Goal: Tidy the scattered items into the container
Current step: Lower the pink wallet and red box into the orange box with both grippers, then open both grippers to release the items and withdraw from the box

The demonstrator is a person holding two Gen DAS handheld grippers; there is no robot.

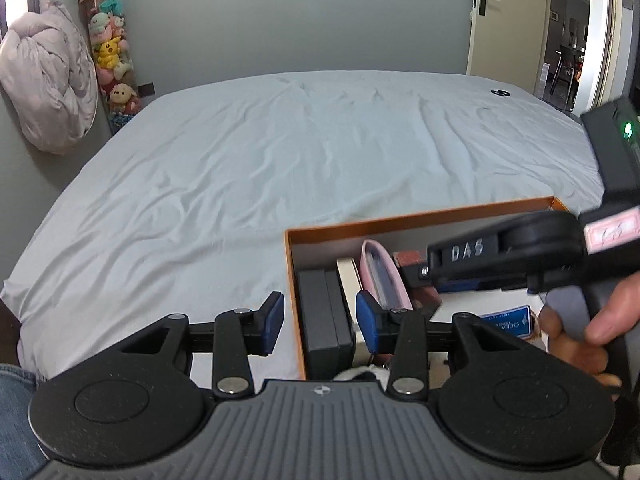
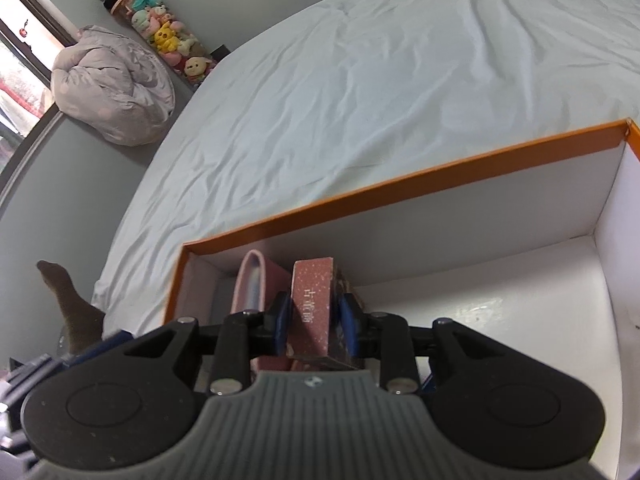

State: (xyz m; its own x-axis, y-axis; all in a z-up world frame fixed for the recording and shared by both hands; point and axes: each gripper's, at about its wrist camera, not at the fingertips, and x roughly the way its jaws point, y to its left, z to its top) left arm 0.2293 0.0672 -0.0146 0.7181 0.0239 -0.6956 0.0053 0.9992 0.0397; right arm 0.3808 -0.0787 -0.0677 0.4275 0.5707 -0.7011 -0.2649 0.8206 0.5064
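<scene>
Inside orange box: claw-held red carton.

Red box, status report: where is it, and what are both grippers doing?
Right gripper shut on red box, inside orange container beside pink case. Left gripper open, straddling container's left wall. Nothing in the way.

Rumpled pale bed sheet, pink duvet bundle (against the wall) beside stacked plush toys.
</scene>
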